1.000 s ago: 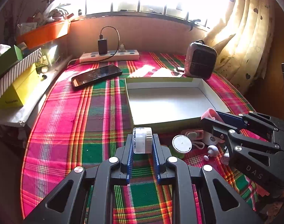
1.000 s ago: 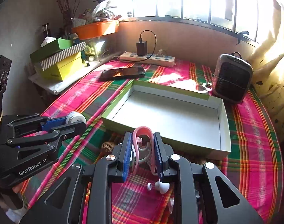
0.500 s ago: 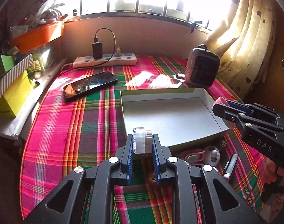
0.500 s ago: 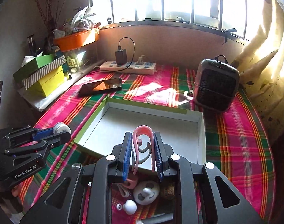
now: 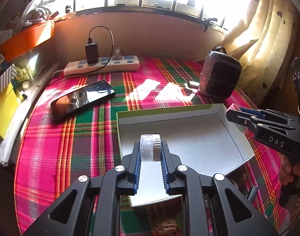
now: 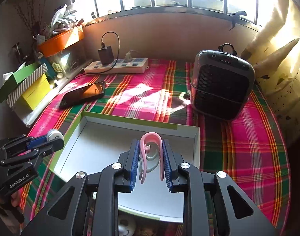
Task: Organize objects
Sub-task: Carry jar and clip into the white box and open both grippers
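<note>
Box tray (image 5: pixel 224 133), shallow and white inside with a green outer rim, lies on the bench under a pink, green and orange plaid cloth (image 5: pixel 57 143), and both tongs hang over it. In the left wrist view the left tongs (image 5: pixel 150 149) are pressed onto a small round white container with a clear cap (image 5: pixel 150 147), held on edge between the blue pads above the tray's near left part. The right tongs (image 6: pixel 151 153) pinch a pink curved hook piece (image 6: pixel 150 137), its arch standing up between the pads, with a paler grey-green loop hanging inside it; they sit above the tray's near right part. Each view shows the other tool from the side: the right tongs at the tray's right wall with a pink tip poking out, the left tongs at the tray's left corner with the white container at their tip. Beyond the tray a dark phone (image 5: pixel 82 100) lies flat on the cloth, a white power strip (image 5: pixel 102 65) with a black charger plugged in runs along the wall, and a small dark heater (image 6: pixel 221 86) stands at the far right. Stacked green, striped and yellow boxes (image 6: pixel 24 84) sit off the bench's left side below an orange tub (image 6: pixel 60 42). A few small items lie on the cloth below the tray's near edge, too hidden to name.
</note>
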The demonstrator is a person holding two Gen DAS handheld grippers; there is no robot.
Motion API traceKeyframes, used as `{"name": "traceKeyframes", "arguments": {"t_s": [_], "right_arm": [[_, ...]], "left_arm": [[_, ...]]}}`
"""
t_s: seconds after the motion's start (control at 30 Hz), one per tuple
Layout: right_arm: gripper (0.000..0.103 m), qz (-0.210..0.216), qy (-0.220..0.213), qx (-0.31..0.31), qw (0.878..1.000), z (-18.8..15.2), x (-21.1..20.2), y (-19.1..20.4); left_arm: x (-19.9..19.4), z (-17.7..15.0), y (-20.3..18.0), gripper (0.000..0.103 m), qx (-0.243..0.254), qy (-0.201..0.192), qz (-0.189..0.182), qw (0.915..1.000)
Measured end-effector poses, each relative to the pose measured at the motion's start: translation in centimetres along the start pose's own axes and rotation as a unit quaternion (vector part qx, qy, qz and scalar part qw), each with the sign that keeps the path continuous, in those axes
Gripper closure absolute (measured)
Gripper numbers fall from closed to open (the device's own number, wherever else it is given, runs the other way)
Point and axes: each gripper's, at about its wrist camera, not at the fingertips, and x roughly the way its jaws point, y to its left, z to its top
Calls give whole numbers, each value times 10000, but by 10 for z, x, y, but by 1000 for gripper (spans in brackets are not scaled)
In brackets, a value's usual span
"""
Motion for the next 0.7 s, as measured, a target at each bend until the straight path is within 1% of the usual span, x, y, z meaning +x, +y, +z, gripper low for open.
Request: {"name": "traceKeyframes", "arguments": {"t_s": [0.07,0.27,0.4,0.5,0.7], "right_arm": [[79,-80,54,-46,9999,1,8,-2],[79,-97,292,-86,9995,-1,33,-3],[79,-157,366,-105,9992,-1,43,-6],[79,-222,424,-181,9987,-2,50,-5],[79,-350,498,-255,9978,-3,58,-6]], "left_arm": [[9,4,1,86,-14,51,10,10000],[36,11,2,86,-30,253,55,9997],[51,14,3,86,27,371,96,9993],[59,16,3,86,52,401,173,9990],[69,19,3,86,55,491,148,9987]]}}
